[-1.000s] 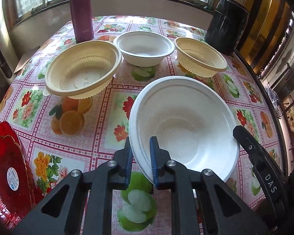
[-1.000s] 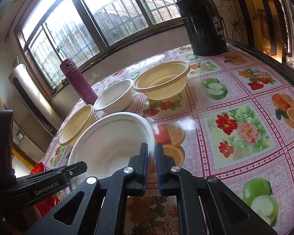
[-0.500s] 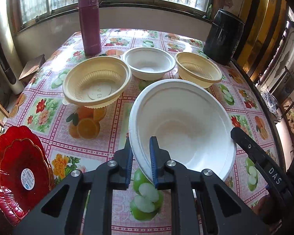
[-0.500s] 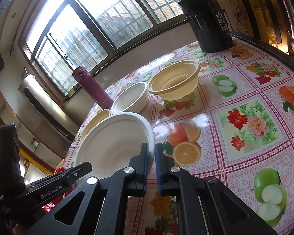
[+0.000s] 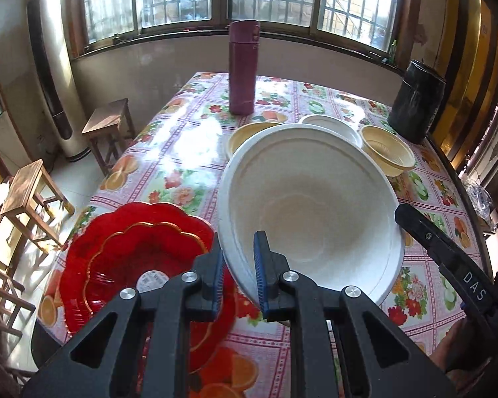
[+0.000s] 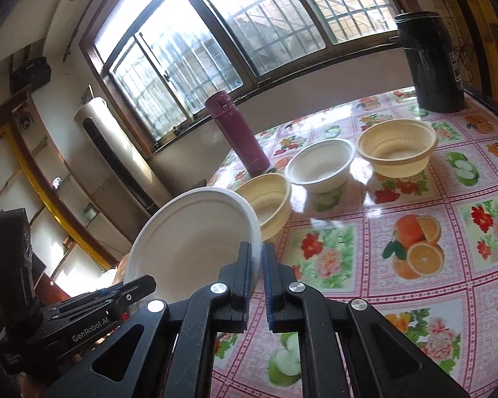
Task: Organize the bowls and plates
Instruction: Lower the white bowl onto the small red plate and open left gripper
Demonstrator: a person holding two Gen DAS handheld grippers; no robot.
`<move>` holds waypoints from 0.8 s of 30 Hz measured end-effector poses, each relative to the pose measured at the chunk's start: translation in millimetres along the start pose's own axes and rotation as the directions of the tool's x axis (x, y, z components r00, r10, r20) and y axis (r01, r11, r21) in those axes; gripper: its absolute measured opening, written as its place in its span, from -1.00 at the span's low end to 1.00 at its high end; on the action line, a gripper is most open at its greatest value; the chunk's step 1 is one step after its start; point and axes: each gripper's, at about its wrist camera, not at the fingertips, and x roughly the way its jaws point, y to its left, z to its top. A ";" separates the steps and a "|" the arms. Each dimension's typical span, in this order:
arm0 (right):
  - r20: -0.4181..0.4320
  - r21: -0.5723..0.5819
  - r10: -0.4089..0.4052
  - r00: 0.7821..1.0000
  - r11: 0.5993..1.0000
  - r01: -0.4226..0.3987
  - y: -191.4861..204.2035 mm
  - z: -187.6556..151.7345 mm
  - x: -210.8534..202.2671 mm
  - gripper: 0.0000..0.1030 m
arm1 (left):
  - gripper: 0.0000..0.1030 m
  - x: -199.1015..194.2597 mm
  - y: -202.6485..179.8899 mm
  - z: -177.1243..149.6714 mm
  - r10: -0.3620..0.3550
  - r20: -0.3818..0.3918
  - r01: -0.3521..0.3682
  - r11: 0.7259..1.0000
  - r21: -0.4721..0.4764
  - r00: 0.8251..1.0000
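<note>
The large white bowl [image 5: 310,205] you hold is plain, matte and wide-rimmed (tilted, lifted off the surface [image 6: 415,232]), hanging above the red scalloped plate [image 5: 132,252]. Your left gripper [image 5: 238,260] has its fingers clamped on the near rim, and your right gripper [image 6: 256,272] pinches the opposite rim. Beyond stand two cream bowls [image 6: 396,147], a small white bowl [image 6: 320,165] and a maroon flask [image 5: 243,68].

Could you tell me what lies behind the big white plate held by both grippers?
Behind the big white plate sit a cream bowl, a white bowl and a second cream bowl. In the left wrist view the plate hides most of the first two.
</note>
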 end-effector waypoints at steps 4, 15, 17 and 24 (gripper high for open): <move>-0.046 -0.056 0.037 0.998 0.998 -0.039 38.3 -14.7 22.3 -0.87 | -0.72 -3.7 37.6 -9.4 0.065 -0.008 -0.066 0.997 -0.043 0.998; -0.160 -0.175 0.043 0.986 0.982 -0.072 99.0 -61.4 64.3 -0.87 | -0.72 10.7 96.0 -39.4 0.139 -0.073 -0.148 0.981 -0.125 0.988; -0.170 -0.193 0.039 0.985 0.979 -0.072 102.9 -65.4 67.4 -0.87 | -0.72 13.9 102.7 -43.6 0.141 -0.083 -0.152 0.979 -0.135 0.986; -0.192 -0.247 0.005 0.981 0.967 -0.053 113.0 -81.8 78.0 -0.86 | -0.72 25.1 115.5 -58.1 0.156 -0.127 -0.174 0.974 -0.143 0.980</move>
